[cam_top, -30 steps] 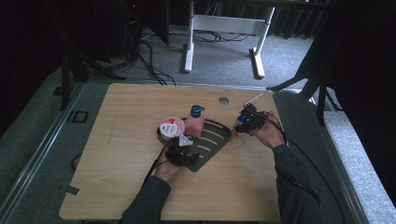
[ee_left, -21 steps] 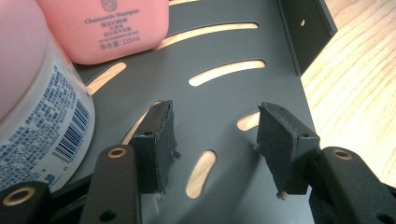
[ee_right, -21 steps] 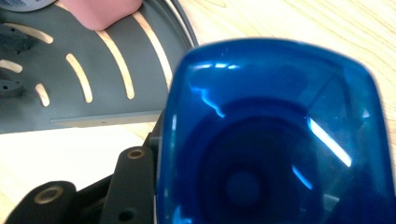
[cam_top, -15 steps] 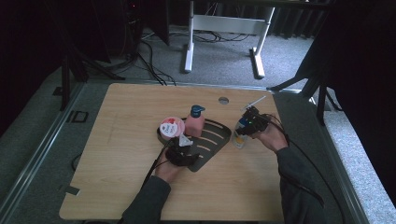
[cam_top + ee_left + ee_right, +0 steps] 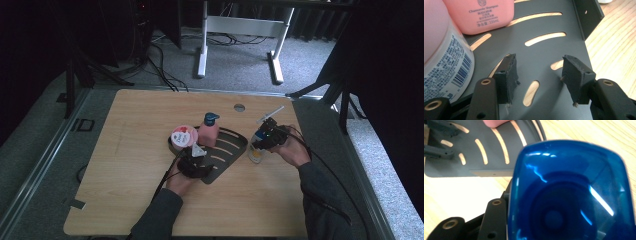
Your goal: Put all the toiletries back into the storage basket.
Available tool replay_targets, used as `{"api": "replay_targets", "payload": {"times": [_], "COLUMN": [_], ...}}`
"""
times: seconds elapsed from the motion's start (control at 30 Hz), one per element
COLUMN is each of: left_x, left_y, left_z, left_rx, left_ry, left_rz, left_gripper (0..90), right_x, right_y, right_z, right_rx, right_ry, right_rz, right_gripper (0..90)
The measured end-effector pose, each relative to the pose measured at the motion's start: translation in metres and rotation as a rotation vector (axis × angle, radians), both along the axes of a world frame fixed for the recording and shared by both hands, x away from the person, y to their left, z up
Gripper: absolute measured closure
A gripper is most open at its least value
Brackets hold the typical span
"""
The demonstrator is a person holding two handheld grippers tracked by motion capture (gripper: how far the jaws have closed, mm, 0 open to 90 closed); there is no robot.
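Right of centre in the high view: the work is loading a dark grey slotted metal shelf tray point(image 5: 227, 155) that lies flat on the light wooden table point(image 5: 125, 150).
Held thing: a small bottle with a translucent blue cap point(image 5: 571, 192) and a pale body point(image 5: 255, 154), standing on the table just off the tray's right edge.
Right gripper point(image 5: 266, 138): seen from above it stands over this bottle; in its own view the blue cap crowds the frame, one black jaw at the lower left lies against the cap's side, and the other jaw is hidden behind it. I judge the jaws clamped on the bottle.
Key relation: from the bottle, the tray lies toward the left of the high view, its straight lipped edge nearest; in the right gripper view that edge runs across the upper left.
Long axis: the bottle looks upright, cap toward the camera.
Left gripper point(image 5: 539, 75): jaws apart with nothing between them, hovering over the tray's slots at its lower left part in the high view.
Already on tray: a pink pump bottle point(image 5: 209, 132) and a white tub with a pink lid point(image 5: 182, 137), at the upper left.
Free space: the slotted right part of the tray.
Nearer hand: the right one, as I judge it.
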State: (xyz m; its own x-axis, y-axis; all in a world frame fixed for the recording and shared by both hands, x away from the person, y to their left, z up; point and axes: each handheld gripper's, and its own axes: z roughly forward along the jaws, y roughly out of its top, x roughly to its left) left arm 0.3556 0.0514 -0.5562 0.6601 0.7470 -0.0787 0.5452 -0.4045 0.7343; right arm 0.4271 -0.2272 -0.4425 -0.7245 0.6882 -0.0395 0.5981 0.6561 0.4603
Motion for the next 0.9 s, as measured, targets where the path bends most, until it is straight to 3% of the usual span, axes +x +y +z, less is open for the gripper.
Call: {"api": "replay_targets", "payload": {"times": [0.9], "left_x": [-0.003], "left_y": [0.0], "left_z": [0.0], "left_rx": [0.006], "left_ry": [-0.006], "left_rz": [0.007], "left_gripper": [46.7], "right_x": [-0.028], "right_y": [0.023], "right_z": [-0.001], "right_rx": [0.014], "right_ry": [-0.006], "right_rz": [0.09], "right_gripper": [55.4]}}
